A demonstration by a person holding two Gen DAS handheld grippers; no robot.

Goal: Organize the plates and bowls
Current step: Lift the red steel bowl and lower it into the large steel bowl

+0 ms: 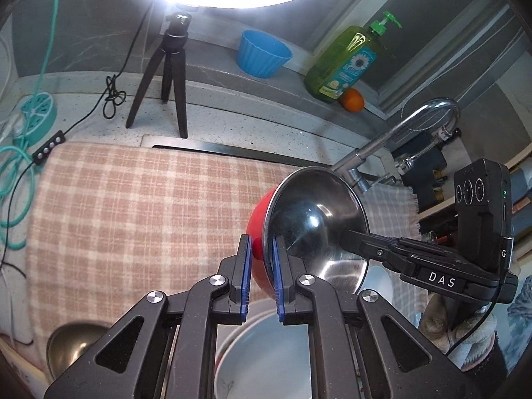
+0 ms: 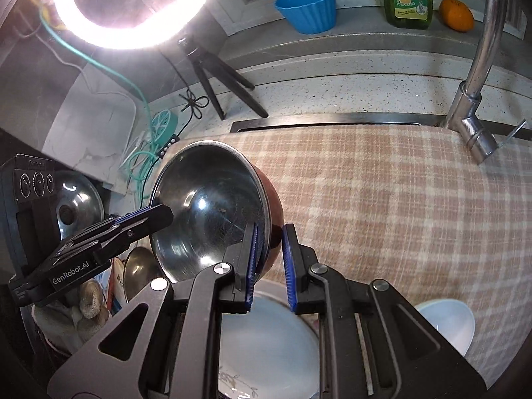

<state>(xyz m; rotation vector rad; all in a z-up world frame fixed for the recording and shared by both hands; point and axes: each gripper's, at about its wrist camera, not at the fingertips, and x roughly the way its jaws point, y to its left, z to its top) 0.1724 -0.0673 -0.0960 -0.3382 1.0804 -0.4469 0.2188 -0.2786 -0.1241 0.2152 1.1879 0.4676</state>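
A bowl [image 1: 316, 222] with a steel inside and red outside hangs tilted above the checked cloth [image 1: 133, 206]. Both grippers hold it by the rim. My left gripper [image 1: 261, 252] is shut on its near left edge, blue pads on either side of the wall. My right gripper [image 2: 271, 242] is shut on the opposite edge of the same bowl [image 2: 209, 209]. In the left wrist view the right gripper's finger [image 1: 365, 241] reaches in from the right. A white plate [image 2: 266, 339] lies below the grippers. A small white bowl [image 2: 449, 322] rests on the cloth at the right.
A steel faucet [image 2: 478, 76] rises behind the cloth. On the back ledge stand a blue ribbed cup [image 1: 262, 53], a green soap bottle [image 1: 345, 63] and an orange [image 1: 352, 99]. A tripod [image 1: 169, 73] with a ring light stands at back. A metal ladle bowl [image 1: 73, 342] lies lower left.
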